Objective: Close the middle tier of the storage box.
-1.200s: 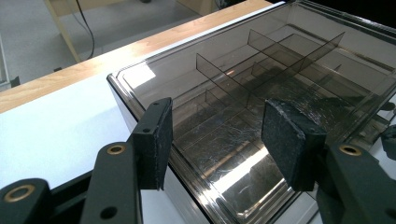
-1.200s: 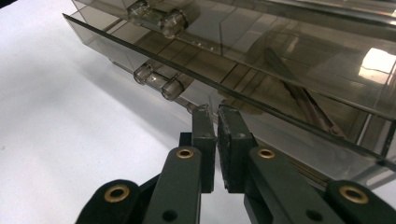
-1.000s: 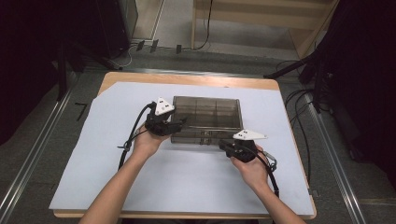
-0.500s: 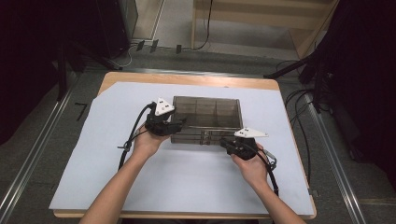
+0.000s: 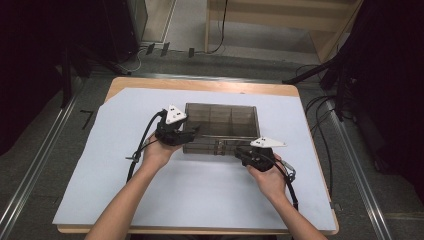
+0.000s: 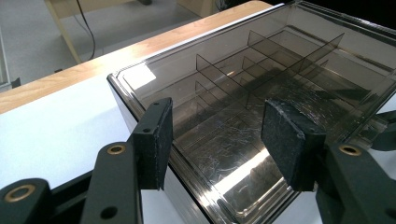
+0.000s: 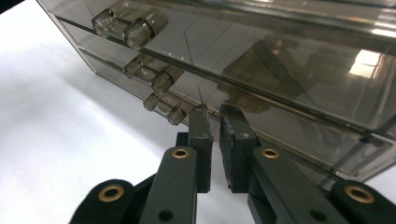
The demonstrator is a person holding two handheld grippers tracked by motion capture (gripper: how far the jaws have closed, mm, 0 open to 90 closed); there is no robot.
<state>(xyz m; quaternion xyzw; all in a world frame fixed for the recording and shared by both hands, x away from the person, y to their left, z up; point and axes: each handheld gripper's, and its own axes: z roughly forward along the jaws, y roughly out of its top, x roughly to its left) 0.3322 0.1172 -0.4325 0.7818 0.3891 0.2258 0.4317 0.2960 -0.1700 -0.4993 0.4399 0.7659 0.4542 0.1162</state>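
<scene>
Smoky clear drawer organizer (image 5: 221, 120) sat mid-table on the pale blue sheet (image 5: 100, 170), slightly toward the far edge; divided top tray facing up, three stacked drawers with clear knobs (image 7: 161, 80) along the near front.

Left gripper (image 5: 186, 133) held at the organizer's near-left corner — jaws parted, one pad (image 6: 156, 140) outside the left wall, the other pad (image 6: 287, 137) over the tray's top. Contact with the walls not discernible; corner edge running between the jaws.

Right gripper (image 5: 237, 150) placed close against the lower front, right of the knobs. Jaws nearly together, having just opened a little — narrow gap only, nothing seen between the pads. Tips just at the bottom drawer's front edge; touching or not, could not tell.

Sheet bare in front of and on both sides of the organizer; wooden table rim (image 5: 200, 85) exposed beyond the far edge. Cables (image 5: 142, 142) trailed back from each gripper along the forearms.
</scene>
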